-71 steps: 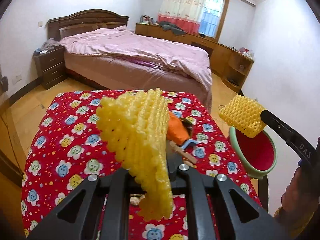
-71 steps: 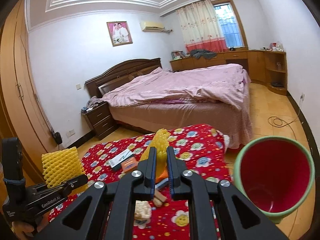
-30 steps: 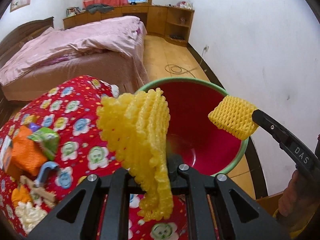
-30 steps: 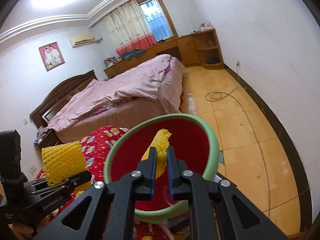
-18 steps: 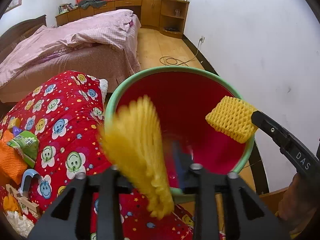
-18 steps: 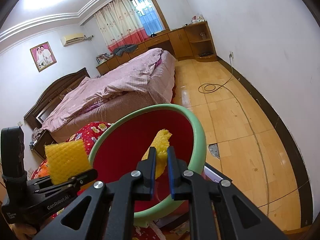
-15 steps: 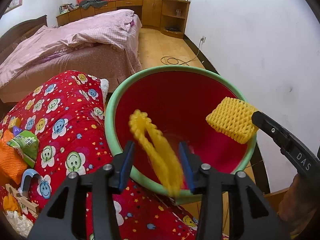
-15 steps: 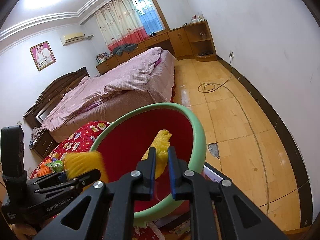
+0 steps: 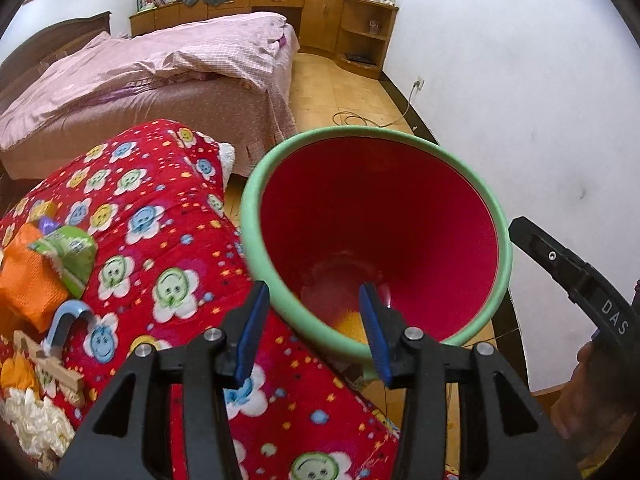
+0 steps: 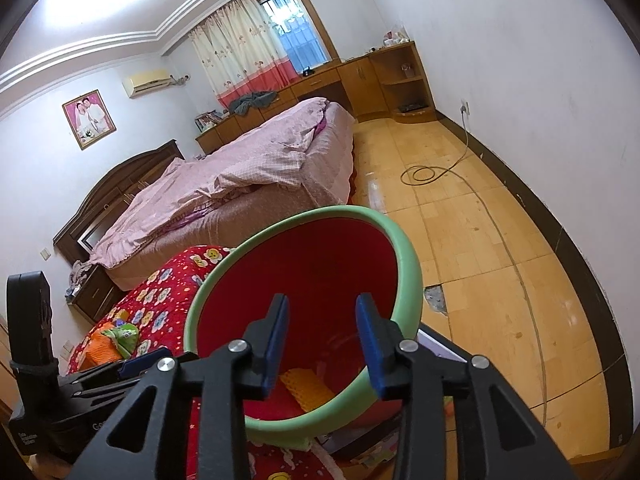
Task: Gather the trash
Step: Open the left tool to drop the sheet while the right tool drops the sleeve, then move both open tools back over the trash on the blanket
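Right gripper (image 10: 322, 330) fingers just parted over bin (image 10: 408, 264) (yellow foam net (image 10: 306, 392) inside).

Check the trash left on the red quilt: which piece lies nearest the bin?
The green wrapper, lying against the orange foam net. It sits closer to the bin than the white crumpled paper or the blue clip.

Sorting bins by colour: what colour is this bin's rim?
Light green rim, red inside; clearest in the left wrist view.

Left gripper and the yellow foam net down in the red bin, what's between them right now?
Nothing: in the left wrist view the left gripper stands open over the bin's green rim, with only air above the foam net.
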{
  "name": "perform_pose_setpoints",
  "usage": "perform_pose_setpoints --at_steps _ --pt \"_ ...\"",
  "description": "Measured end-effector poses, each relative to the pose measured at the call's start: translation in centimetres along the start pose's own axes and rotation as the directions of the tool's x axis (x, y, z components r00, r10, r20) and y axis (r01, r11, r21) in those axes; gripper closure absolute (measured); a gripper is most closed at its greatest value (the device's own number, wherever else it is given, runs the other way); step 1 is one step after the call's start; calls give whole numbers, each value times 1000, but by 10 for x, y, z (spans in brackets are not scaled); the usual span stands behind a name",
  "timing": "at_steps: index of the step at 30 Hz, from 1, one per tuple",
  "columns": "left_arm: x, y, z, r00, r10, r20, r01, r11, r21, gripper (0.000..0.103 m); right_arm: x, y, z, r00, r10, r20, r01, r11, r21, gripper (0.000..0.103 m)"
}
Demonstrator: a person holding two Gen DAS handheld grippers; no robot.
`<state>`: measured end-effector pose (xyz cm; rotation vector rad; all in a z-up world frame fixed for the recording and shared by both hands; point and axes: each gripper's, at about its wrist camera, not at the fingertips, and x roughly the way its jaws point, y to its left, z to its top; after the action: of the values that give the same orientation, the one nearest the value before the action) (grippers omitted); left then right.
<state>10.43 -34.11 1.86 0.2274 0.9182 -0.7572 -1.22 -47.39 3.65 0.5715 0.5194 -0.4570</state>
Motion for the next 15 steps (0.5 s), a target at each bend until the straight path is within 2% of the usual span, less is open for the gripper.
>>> perform_pose_setpoints --at_steps 4,15 --pt "-15 9 -7 1000 8 14 -8 1000 -27 56 -6 5 -2 1000 8 -1 -8 1000 7 65" --pt "-59 51 -26 998 48 52 -41 991 -131 56 -22 30 -12 999 47 -3 -47 999 -14 55"
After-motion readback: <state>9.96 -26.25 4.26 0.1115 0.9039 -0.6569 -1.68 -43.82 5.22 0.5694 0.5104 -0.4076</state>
